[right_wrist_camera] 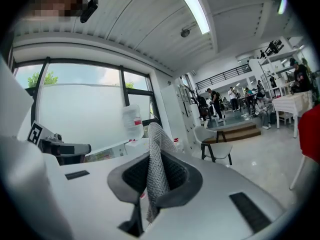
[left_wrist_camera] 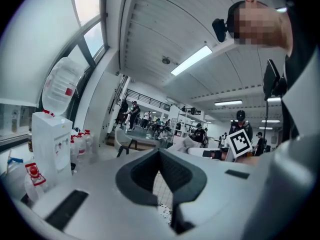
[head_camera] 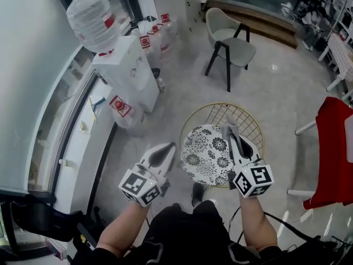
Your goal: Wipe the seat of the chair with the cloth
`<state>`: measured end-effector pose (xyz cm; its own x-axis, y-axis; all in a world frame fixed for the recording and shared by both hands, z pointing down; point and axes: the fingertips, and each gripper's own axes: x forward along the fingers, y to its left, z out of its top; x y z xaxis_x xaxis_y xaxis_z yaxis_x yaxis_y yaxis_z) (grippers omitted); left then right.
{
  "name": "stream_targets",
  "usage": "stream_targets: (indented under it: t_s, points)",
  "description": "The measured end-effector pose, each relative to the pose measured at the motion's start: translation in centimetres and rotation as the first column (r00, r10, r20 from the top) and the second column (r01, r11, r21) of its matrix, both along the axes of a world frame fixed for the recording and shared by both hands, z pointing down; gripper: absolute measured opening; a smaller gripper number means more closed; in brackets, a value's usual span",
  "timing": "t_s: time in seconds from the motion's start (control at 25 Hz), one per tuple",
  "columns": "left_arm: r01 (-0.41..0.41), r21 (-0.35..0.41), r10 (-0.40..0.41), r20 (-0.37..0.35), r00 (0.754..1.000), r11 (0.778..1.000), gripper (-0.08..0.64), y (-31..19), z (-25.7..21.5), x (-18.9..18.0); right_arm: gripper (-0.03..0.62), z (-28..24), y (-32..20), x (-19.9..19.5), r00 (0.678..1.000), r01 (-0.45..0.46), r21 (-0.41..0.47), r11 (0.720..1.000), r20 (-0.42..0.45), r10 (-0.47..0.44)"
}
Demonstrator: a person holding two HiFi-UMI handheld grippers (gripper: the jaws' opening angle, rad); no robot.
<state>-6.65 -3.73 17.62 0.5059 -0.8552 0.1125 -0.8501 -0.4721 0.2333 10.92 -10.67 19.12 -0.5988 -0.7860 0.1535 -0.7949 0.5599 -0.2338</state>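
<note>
The chair has a gold wire frame [head_camera: 249, 123] and a round black-and-white flowered seat [head_camera: 207, 154]; it stands on the floor right below me. My right gripper [head_camera: 229, 128] hovers over the seat's right part, shut on a grey mesh cloth [head_camera: 228, 123]. In the right gripper view the cloth [right_wrist_camera: 156, 154] pokes up out of the pinched jaws of that gripper [right_wrist_camera: 151, 160]. My left gripper [head_camera: 171, 146] is held above the seat's left edge, shut and holding nothing. Through the slit of the left gripper [left_wrist_camera: 160, 154] a bit of the wire frame [left_wrist_camera: 162, 190] shows.
A white water dispenser [head_camera: 129, 73] with a bottle [head_camera: 91, 16] on top stands by the window wall at left, with several water jugs [head_camera: 124, 110] on the floor around it. A grey chair [head_camera: 231, 42] stands further off. Red fabric [head_camera: 333, 153] hangs at right.
</note>
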Motion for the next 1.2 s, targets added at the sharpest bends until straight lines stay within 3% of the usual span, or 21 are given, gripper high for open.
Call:
stream_targets:
  t_s: [0.8, 1.2]
  points:
    - [-0.012, -0.182, 0.007, -0.031, 0.999, 0.983, 0.005, -8.2, 15.7, -3.0, 0.029, 16.4, -10.8, -4.5, 0.995, 0.057, -0.103, 0.993, -0.079, -0.065]
    - [0.003, -0.245, -0.006, -0.011, 1.000, 0.969, 0.005, -11.8, 24.6, -3.5, 0.029, 27.3, -14.3, -4.8, 0.981, 0.041, -0.170, 0.985, -0.180, -0.072]
